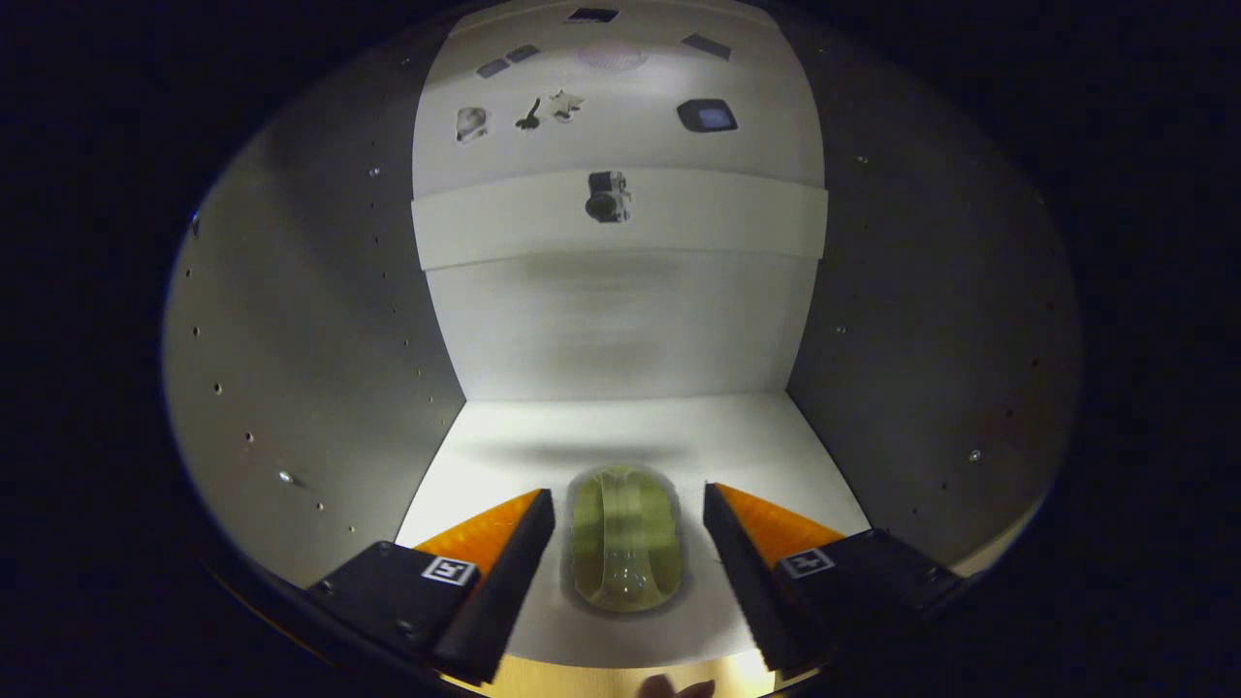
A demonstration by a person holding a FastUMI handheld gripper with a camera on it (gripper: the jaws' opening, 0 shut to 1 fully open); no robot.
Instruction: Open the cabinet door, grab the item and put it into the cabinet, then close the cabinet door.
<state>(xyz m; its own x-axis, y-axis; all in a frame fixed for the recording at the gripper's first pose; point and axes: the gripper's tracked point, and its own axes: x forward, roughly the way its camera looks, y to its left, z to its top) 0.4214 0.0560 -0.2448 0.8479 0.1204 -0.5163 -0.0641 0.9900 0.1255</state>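
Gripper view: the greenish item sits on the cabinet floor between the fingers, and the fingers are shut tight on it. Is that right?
Not quite. The gripper view shows the greenish item on the cabinet floor between the fingers, but the gripper is open: there is a visible gap on each side of the item, so neither finger presses on it.

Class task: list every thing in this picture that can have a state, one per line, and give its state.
Translucent yellow-green handled cup: resting on the cabinet floor between the jaws, with a gap on each side.
White cabinet: open, camera looking inside.
Gripper: jaws open, not pressing on the cup.
White shelf board: fitted across the back wall.
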